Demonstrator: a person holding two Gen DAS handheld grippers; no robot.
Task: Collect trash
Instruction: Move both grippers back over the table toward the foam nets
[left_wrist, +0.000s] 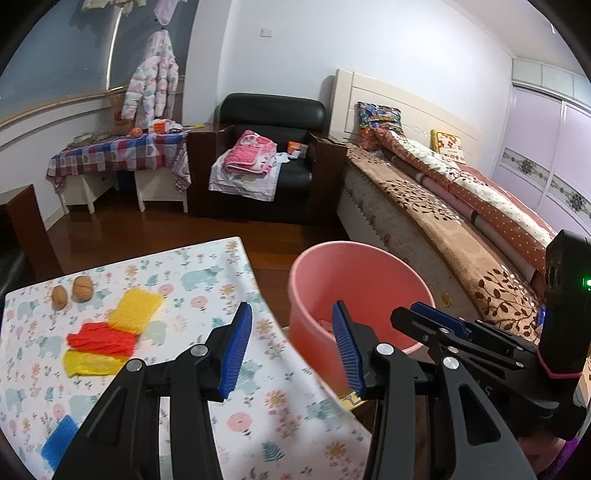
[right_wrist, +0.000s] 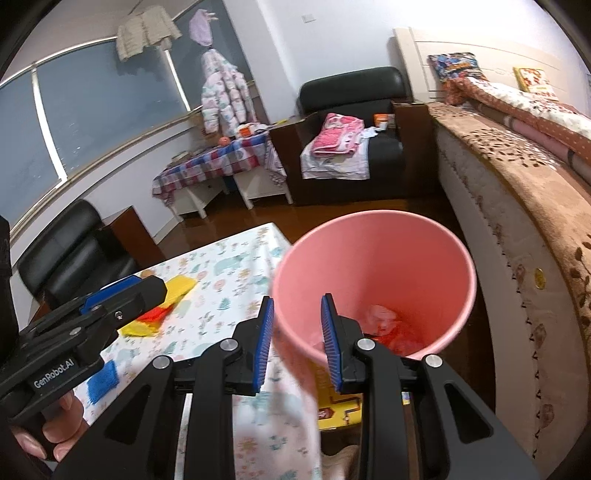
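Both grippers' fingers (left_wrist: 236, 350) (right_wrist: 264, 343) gape empty beside pink bucket (right_wrist: 373, 258), bed (right_wrist: 517, 221) behind.

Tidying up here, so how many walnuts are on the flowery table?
2. Walnut one and walnut two sit side by side at the far left of the table, beyond the yellow mesh piece. Others may be hidden.

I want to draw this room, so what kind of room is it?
It looks like a bedroom in someone's home. There is a big bed with a patterned blanket and pillows, a black armchair piled with folded cloths, and a puffy jacket hanging by the window.
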